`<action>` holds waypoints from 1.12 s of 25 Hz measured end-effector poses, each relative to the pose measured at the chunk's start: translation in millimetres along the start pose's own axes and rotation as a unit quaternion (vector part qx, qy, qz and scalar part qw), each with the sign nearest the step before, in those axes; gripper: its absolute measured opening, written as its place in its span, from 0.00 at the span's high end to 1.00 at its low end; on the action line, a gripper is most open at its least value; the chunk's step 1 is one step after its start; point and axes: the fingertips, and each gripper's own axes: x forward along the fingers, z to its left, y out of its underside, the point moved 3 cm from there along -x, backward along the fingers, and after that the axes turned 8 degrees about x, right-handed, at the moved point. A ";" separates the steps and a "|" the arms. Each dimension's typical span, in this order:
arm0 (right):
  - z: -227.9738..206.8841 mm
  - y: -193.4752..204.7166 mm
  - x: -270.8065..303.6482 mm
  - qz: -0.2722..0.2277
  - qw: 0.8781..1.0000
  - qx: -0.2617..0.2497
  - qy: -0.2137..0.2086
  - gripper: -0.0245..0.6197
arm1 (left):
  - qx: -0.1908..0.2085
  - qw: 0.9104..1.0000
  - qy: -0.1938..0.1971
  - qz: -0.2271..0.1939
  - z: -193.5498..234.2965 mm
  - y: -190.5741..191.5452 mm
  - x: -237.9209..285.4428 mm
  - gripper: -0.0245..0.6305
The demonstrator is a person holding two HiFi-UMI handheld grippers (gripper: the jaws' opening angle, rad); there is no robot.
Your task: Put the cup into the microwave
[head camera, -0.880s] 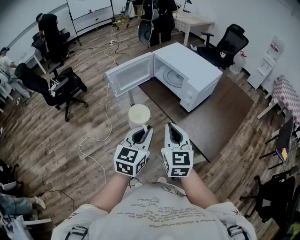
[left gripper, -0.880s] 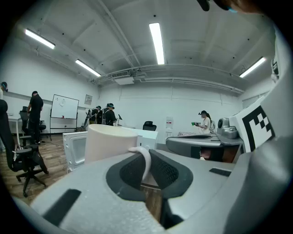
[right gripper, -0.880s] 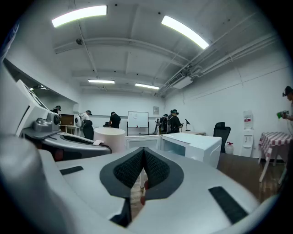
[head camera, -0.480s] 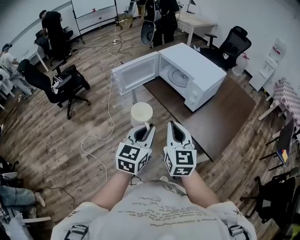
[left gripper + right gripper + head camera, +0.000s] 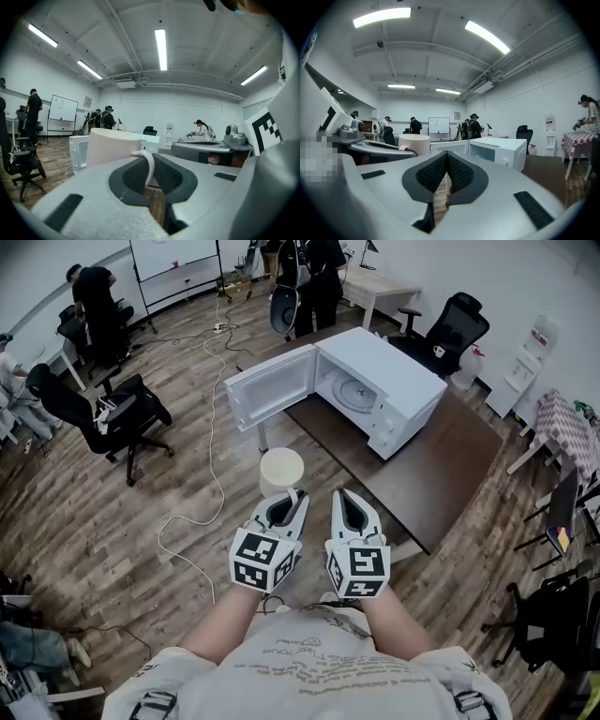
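White cup (image 5: 280, 471) is recorded in the air in front of the microwave (image 5: 398, 381), short of its opened door (image 5: 272, 390). It is carried upright above the wooden floor (image 5: 169, 484), just off the near corner of the bench (image 5: 441, 470) on which the microwave stands.

The cup's thin handle (image 5: 149, 161) is pinched between the pads of the left gripper (image 5: 288, 502), and the cup body is carried on the microwave side of those pads. The right gripper (image 5: 345, 501) is held just beside the left one, on the side away from the microwave door. Its jaws are pressed together and nothing is gripped between them.

The microwave door is swung fully aside, and the turntable (image 5: 349, 395) is visible inside the cavity. Standing persons (image 5: 314, 273) are noted beyond the microwave.

Against the pictures taken within the preceding second, little change is recorded. The handle has remained pinched, the right gripper has remained closed, and both grippers are found side by side as before. The gap between the cup and the microwave door is practically unaltered. Only a slight shift of the room is observed in the head view, with the microwave and its door placed marginally further right than in the earliest picture.
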 end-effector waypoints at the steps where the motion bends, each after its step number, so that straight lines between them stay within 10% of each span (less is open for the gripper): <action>1: 3.1 3.9 -1.8 0.001 1.000 0.000 0.004 0.94 | -0.001 1.000 0.001 -0.002 0.2 2.8 -3.6 0.91; 28: 28.0 8.5 23.6 -0.018 0.999 -0.005 0.030 0.94 | -0.006 0.999 0.035 0.009 32.4 29.1 -19.6 0.92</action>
